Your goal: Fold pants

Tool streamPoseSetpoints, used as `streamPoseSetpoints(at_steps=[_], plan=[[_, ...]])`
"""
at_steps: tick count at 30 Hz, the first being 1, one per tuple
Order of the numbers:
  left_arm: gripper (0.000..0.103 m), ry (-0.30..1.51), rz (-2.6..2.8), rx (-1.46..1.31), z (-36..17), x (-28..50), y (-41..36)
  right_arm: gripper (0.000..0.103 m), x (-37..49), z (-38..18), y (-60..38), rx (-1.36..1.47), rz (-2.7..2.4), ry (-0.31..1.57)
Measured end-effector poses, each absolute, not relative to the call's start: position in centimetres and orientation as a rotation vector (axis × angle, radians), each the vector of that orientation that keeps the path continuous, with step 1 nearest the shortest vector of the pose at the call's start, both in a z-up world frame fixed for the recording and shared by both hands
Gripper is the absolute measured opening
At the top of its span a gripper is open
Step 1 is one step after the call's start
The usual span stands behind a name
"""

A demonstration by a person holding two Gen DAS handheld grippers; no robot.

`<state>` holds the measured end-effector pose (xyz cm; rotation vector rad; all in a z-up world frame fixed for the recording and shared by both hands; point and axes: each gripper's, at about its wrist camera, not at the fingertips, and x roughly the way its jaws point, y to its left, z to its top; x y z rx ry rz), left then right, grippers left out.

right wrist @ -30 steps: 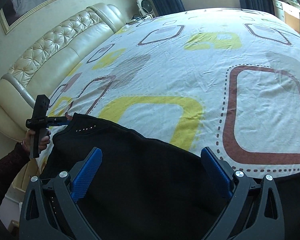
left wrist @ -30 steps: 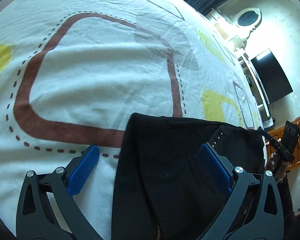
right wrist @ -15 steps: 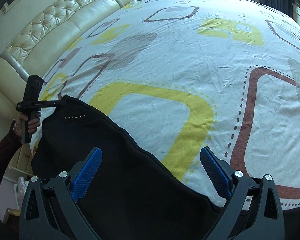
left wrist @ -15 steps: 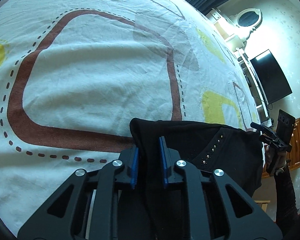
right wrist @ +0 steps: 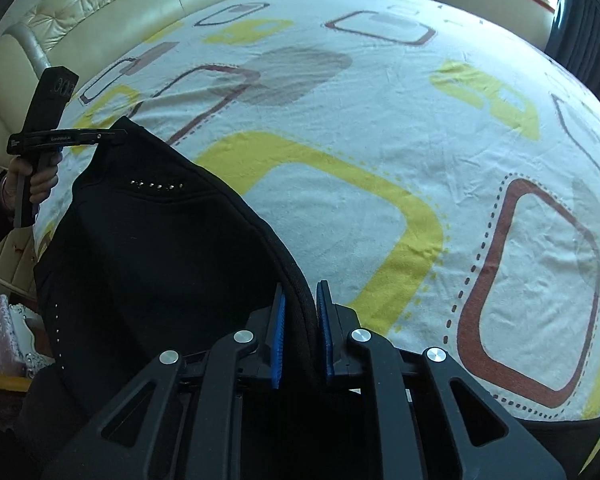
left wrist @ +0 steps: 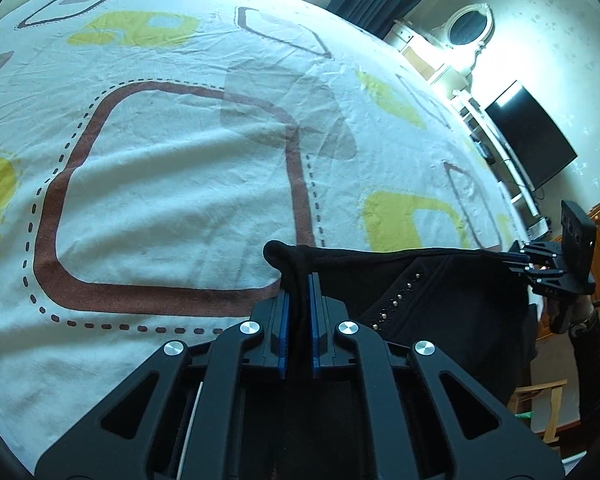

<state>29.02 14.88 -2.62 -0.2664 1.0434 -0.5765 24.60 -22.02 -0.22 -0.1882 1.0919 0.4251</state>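
Black pants are held at two points along one edge above a patterned bedsheet, the rest of the garment hanging toward the near edge of the bed. The left gripper is closed down to a narrow slit on a bunched corner of cloth, and the right gripper is pinched likewise on a corded hem, its blue pads separated only by the fabric's thickness.

A slip is judged the main risk: only a thin roll of cloth is caught in each pinch, and a sharp pull or a sag in the heavy hanging part could drag it free. An uneven fold could also result if the two held points are not carried at equal height.

A television and oval mirror are shown only from the left wrist, with the right gripper seen from outside at the far edge. A tufted cream headboard and a second row of studs are offered only by the right wrist.
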Motion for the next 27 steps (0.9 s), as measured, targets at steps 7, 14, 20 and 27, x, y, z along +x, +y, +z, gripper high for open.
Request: streamPoseSetpoints(at_steps=[7,14,20,27], plan=[[0.005,0.925,-0.661,-0.385,1.0,22.4,17.6,0.015,13.3,3.1,-20.4,-0.277,0.386,0.872],[0.009,0.938,-0.647,-0.394,-0.1,13.8,19.9,0.015,5.1,-1.1,-18.6,-0.32,0.399,0.851],[0.027,1.042,-0.539,-0.387,-4.0,8.8,21.2,0.02,2.1,-5.1,-17.7,-0.359,0.418,0.928],[0.035,1.098,-0.425,-0.505,-5.9,4.9,23.3,0.064,0.6,-6.0,-16.7,-0.324,0.455,0.985]])
